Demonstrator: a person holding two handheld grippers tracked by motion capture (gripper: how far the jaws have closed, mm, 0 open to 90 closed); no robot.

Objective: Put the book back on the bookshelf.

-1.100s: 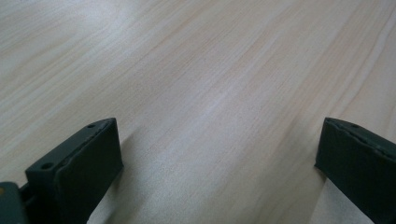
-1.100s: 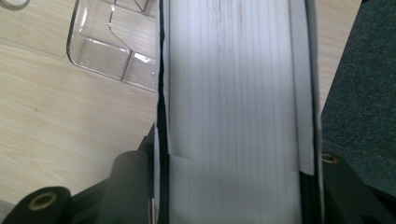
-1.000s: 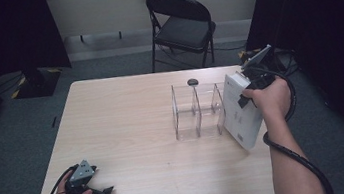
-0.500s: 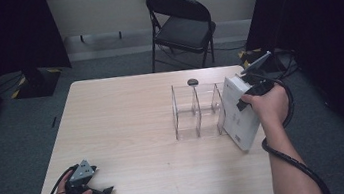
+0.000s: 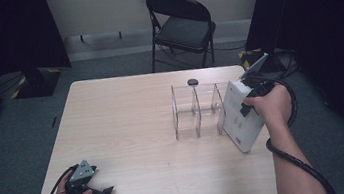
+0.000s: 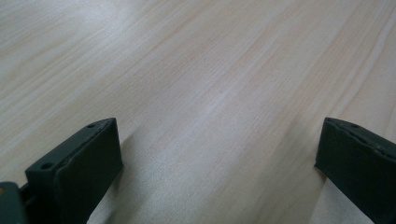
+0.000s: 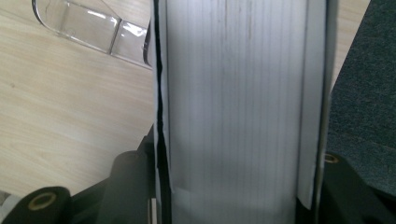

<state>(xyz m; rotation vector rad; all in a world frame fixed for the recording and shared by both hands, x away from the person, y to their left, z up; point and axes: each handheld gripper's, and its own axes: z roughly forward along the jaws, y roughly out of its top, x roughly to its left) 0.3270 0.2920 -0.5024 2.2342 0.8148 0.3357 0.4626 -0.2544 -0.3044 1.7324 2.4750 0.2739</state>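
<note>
A thick white book (image 5: 240, 118) stands tilted near the table's right edge, leaning just right of a clear acrylic divider rack (image 5: 196, 110). My right gripper (image 5: 248, 101) is shut on the book's upper part. In the right gripper view the book's page edges (image 7: 238, 84) run up between the two black jaws of that gripper (image 7: 238, 191), with the rack's clear base (image 7: 88, 25) at the upper left. My left gripper (image 5: 101, 192) lies on the table at the front left, held by a hand. It (image 6: 219, 158) is open with only bare wood between its jaws.
The light wooden table (image 5: 122, 113) has bare room across its left and middle. A small dark object (image 5: 192, 81) lies behind the rack near the far edge. A black folding chair (image 5: 183, 25) stands beyond the table. Grey carpet (image 7: 364, 93) lies past the right edge.
The right hand and the book have shifted slightly toward the rack. The left gripper has not moved.
</note>
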